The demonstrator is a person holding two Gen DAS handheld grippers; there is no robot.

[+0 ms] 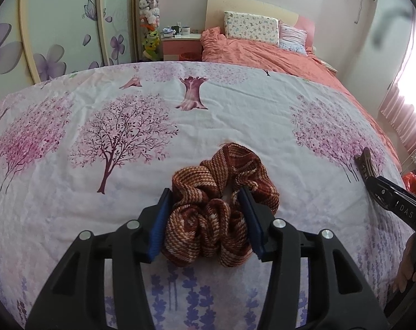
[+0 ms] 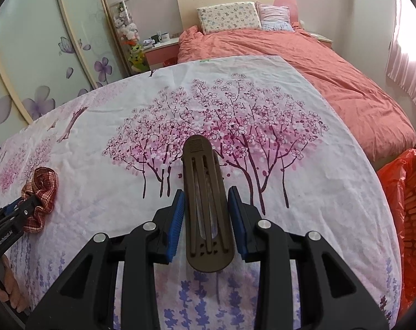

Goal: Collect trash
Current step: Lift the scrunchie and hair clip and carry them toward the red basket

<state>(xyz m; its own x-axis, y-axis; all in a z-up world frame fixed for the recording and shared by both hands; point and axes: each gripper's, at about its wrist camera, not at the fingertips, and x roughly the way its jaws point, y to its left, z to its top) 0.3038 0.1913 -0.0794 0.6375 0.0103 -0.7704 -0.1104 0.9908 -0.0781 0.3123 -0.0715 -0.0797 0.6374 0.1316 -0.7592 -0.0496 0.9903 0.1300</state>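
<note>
Floral sheet [image 2: 103, 181], hair clip [image 2: 205, 200] lengthwise in right claw [image 2: 209, 214], pointing bedward

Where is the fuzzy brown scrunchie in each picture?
Left wrist view: the scrunchie sits at the bottom middle, between the left gripper fingers.
Right wrist view: the scrunchie is at the far left edge.
Shared landmark: the floral pillow.

You can read two markings. At your three o'clock in the left wrist view, the right hand-held gripper [image 1: 372, 177] shows white letters "DAS". At nine o'clock in the right wrist view, the left hand-held gripper [image 2: 22, 202] reads "GenRobot.AI".
</note>
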